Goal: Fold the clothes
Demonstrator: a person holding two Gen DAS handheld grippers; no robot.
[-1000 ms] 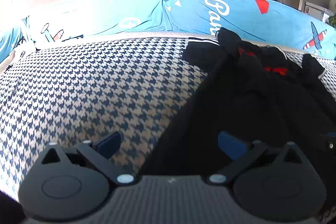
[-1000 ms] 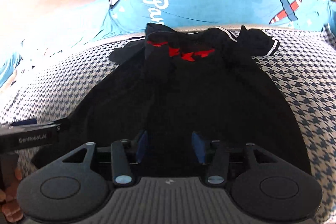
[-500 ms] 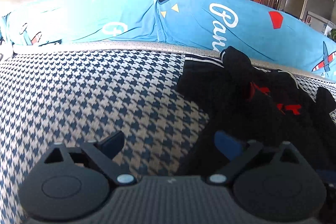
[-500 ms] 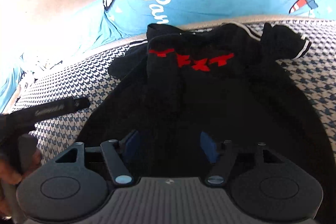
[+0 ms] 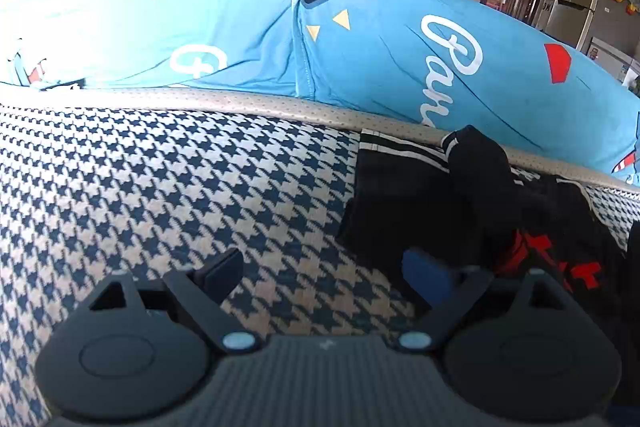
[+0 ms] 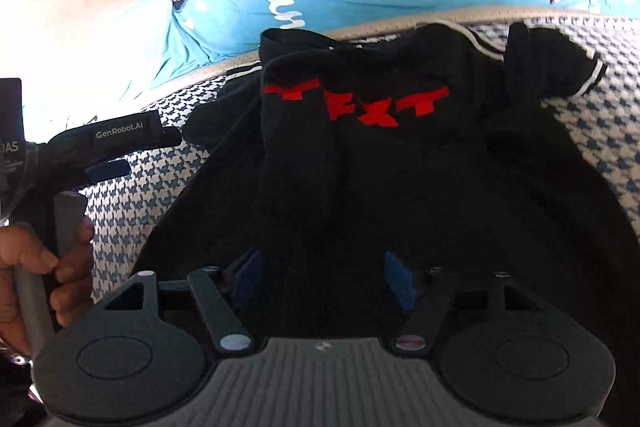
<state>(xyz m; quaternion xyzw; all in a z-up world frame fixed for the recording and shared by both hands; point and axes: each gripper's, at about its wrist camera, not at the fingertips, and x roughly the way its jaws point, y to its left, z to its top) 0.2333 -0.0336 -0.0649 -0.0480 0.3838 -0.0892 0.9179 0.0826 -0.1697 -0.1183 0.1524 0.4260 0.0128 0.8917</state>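
So the black garment (image 6: 400,187) lies spread on the houndstooth cover (image 5: 160,187) of what looks like a sofa seat, sleeves already turned in near the blue cushion (image 5: 400,47) at the back.

Risks, big to small:
- Whole fold may go lopsided. Right gripper (image 6: 324,279) sits over the near hem, left gripper (image 5: 324,271) is off the cloth's left edge over bare cover. If only one side lifts, the body skews.
- Soft black fabric, little contrast at the hem. A pinch could take one layer only, or drag the cover up with it.
- Turned-in sleeve (image 6: 560,67) with the white trim looks loose. A quick lift could flip it back out.
- Left gripper's right finger (image 5: 428,279) is at the cloth edge, so closing there could snag a corner instead of the hem.

Gripper state: both released, nothing pinched. Left jaws have just been narrowing a little over bare cover; right jaws have just been widening with cloth below them, pads not pressing.

Writing: "GenRobot.AI" on the left gripper body in the right wrist view. White script starting "Pan" on the cushion, rest hidden. Red angular letters (image 6: 360,103) on the garment, creased, unreadable.
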